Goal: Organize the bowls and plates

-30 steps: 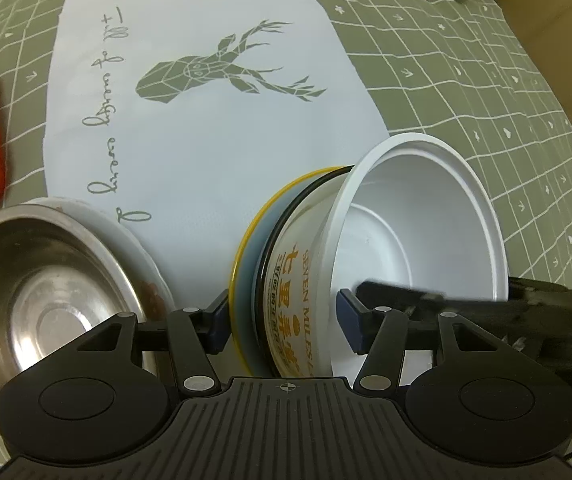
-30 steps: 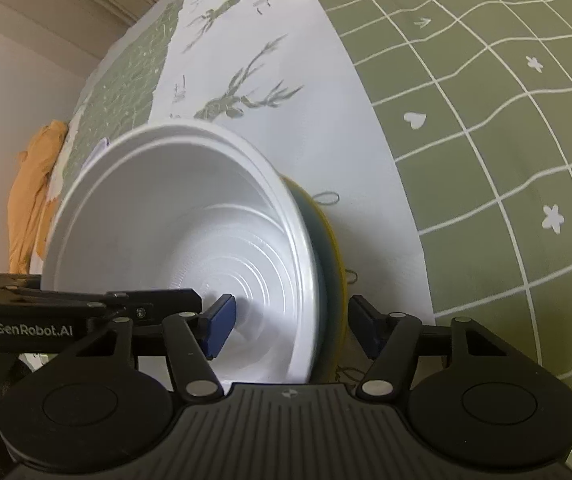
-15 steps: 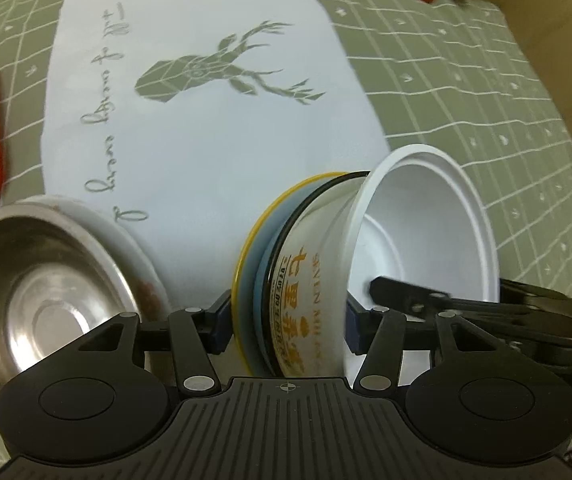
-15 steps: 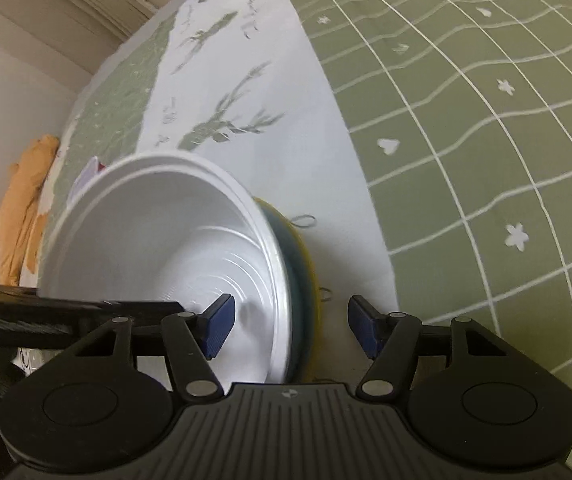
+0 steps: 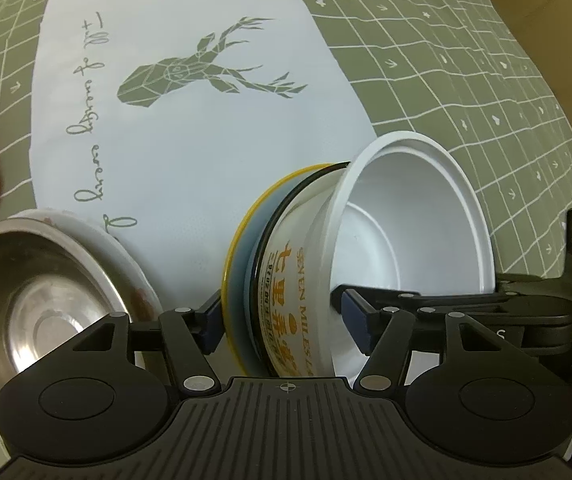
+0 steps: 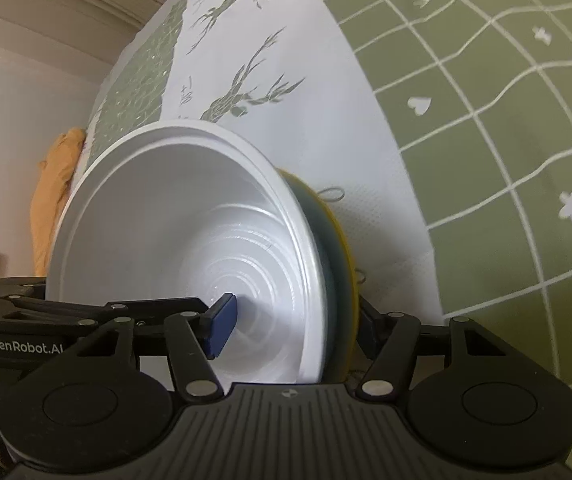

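White plastic makes up the big bowl, and it is tipped up on its edge on the desk, with its open mouth facing the right hand-held gripper. It sits nested in a printed bowl, and that one sits in a blue plate with a yellow rim. The whole stack stands on edge like a wheel, so its flat faces look left and right. The left hand-held gripper reaches down over the stack; its jaws are opening wide, with the stack between them but not squeezed. The right hand-held gripper comes at the stack from the white bowl's open side; its jaws are closing, one blue pad inside the white bowl and the other behind the plate, and I cannot tell if they press yet. Left of the stack, a shiny steel bowl rests on a white plate. I think the right one takes over next.
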`<state>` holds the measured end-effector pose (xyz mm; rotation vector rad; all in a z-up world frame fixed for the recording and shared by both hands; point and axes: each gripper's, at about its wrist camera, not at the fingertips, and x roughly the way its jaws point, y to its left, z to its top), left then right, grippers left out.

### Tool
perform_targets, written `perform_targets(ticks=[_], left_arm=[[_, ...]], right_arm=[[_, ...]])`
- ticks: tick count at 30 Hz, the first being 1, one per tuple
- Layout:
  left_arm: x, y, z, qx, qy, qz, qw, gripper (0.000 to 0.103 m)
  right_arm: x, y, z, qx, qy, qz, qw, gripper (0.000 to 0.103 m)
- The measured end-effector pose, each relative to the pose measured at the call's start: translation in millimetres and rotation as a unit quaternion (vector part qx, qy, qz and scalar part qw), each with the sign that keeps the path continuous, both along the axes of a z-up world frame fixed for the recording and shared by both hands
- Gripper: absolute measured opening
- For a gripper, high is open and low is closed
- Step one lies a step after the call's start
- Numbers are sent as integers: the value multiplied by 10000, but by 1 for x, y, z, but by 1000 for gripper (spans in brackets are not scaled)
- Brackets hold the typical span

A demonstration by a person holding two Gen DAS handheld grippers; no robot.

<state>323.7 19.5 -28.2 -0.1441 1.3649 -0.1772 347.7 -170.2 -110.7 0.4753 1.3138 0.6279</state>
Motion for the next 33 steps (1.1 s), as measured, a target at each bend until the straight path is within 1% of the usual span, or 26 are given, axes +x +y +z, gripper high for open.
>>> perform_targets(ticks=[2,6,15,19,23,28,33], left_arm=[[0,3,0,-62,41,42,10000,65],[0,6,0,-153,59,74,9998,65],[-3,7,5,-217,-3,48,9998,65],[-7,9,8,-271,1,61,9996,65],[-13,13,16,-321,-78,57,9994,65],[-25,24,32,-452,-260,51,9986,65],[-44,49,55,-624,-577,147,9963,65]], right_arm=[[-1,0,-1,92,151,-24,9998,60],[-3,4,3,-27,140,-88,9999,60],[-2,11,5,-60,204,-177,9996,60],[-4,11,10,-124,180,-143,9997,60],[-7,15,17,-124,144,-98,9998,60],[-12,26,33,-229,-20,-68,9997,60],[-22,45,63,-368,-317,51,9988,60]])
